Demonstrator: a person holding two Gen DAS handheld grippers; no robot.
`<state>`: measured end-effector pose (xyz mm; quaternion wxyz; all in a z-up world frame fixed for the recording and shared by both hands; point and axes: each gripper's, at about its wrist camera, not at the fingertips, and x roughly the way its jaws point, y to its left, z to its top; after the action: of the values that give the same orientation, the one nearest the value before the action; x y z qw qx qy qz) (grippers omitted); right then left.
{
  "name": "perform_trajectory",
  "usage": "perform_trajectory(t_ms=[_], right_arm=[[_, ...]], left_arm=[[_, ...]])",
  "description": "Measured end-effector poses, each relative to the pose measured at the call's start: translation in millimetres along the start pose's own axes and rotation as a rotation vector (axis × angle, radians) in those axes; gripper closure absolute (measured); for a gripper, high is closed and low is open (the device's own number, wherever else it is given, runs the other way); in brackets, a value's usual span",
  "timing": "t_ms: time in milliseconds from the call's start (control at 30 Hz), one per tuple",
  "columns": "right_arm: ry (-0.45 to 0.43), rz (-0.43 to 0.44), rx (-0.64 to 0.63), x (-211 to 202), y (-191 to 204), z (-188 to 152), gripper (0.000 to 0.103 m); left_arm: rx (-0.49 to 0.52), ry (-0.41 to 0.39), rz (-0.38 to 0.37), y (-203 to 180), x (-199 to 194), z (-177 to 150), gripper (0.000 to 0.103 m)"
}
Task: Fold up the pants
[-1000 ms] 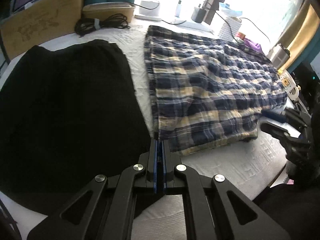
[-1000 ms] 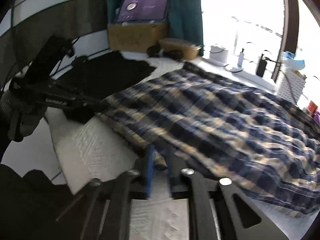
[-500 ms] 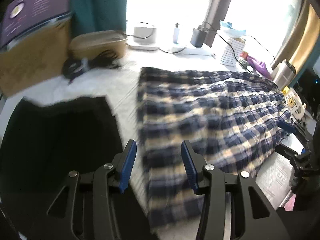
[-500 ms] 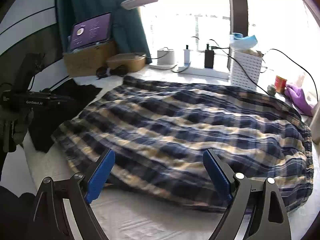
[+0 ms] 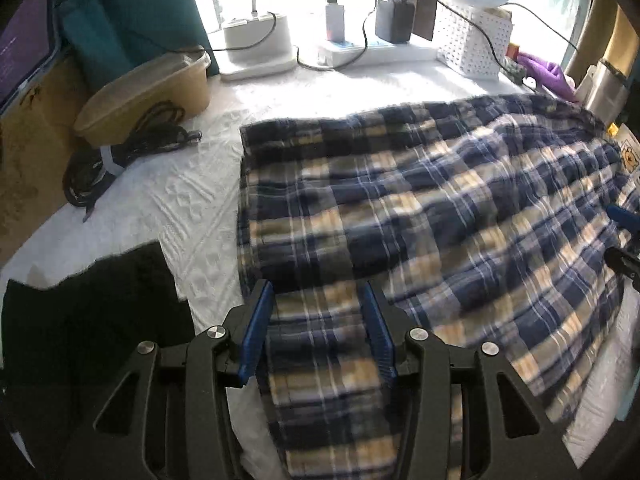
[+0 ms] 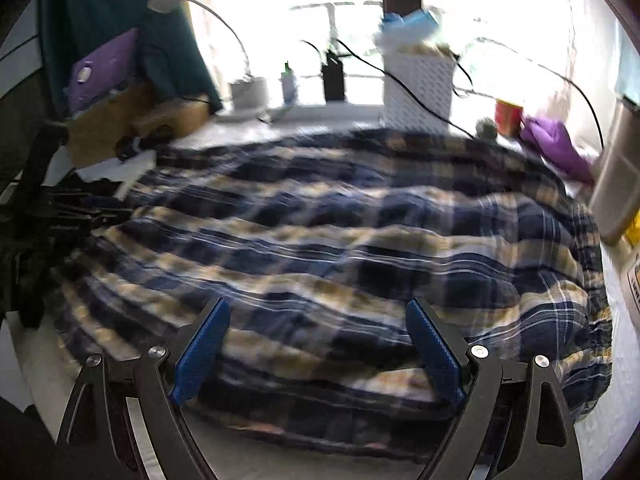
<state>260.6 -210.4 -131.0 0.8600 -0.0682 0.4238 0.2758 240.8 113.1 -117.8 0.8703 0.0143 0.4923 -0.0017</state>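
Right now both grippers hang over the plaid pants [image 5: 420,216] with nothing held. Nearest, the left gripper [image 5: 318,328] has its blue pads [image 5: 256,332] about half apart, and a strip of the plaid cloth lies below and between them, not pinched. The right gripper [image 6: 316,348] stands much wider, its pads [image 6: 200,352] spread over the near edge of the pants, again with cloth under the gap but no pressure on it.

Judging from this, the step in hand is picking new grip points for the next fold. To do it well, each gripper should come down on the near edge of the cloth just ahead of its fingertips and take all the layers at once, since the pants already look doubled lengthwise and a shallow bite would lift only the top layer. The two grips ought to sit well apart along that edge so the fold line stays straight.

Left of the left fingers lies a black garment [image 5: 88,340] on the white cover [image 5: 192,200]; the carried edge should stay off it. Beyond the fingers the pants reach toward the white basket [image 5: 472,44] and cables [image 5: 120,156] at the window, so the fold needs to land short of those
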Motion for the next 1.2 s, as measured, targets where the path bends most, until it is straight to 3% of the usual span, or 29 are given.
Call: perform_trajectory(t_ms=[167, 300, 433, 567, 633, 667, 700, 800, 1033, 1200], right_arm=[[0.04, -0.014, 0.013, 10.7, -3.0, 0.8, 0.012], [0.055, -0.034, 0.011, 16.2, -2.0, 3.0, 0.012], [0.057, -0.046, 0.011, 16.9, -1.1, 3.7, 0.012], [0.057, -0.059, 0.012, 18.1, 0.1, 5.5, 0.012], [0.056, -0.064, 0.015, 18.1, 0.0, 5.4, 0.012], [0.054, -0.067, 0.016, 17.7, -0.3, 5.3, 0.012], [0.052, -0.07, 0.018, 17.6, -0.3, 5.6, 0.012], [0.032, -0.081, 0.036, 14.2, -3.2, 6.8, 0.012], [0.003, -0.131, 0.081, 4.1, -17.1, 9.4, 0.012], [-0.008, -0.159, 0.101, -5.0, -23.4, 7.8, 0.012]], left_arm=[[-0.025, -0.019, 0.005, 18.9, 9.6, 6.4, 0.046], [-0.046, -0.012, 0.039, 31.3, 13.0, 15.6, 0.047], [-0.092, -0.089, -0.047, 45.5, 1.0, 35.3, 0.047], [-0.042, -0.119, -0.056, 41.1, 6.8, 53.3, 0.047], [-0.023, -0.13, -0.089, 38.0, 12.5, 58.6, 0.051], [-0.008, -0.128, -0.096, 35.7, 15.5, 61.1, 0.06], [0.009, -0.119, -0.095, 32.8, 19.8, 61.9, 0.076], [0.042, -0.091, -0.049, 28.5, 37.9, 62.2, 0.101], [0.032, -0.13, 0.032, 39.7, 44.8, 65.6, 0.101], [-0.035, -0.126, 0.0, 50.3, 39.1, 71.8, 0.1]])
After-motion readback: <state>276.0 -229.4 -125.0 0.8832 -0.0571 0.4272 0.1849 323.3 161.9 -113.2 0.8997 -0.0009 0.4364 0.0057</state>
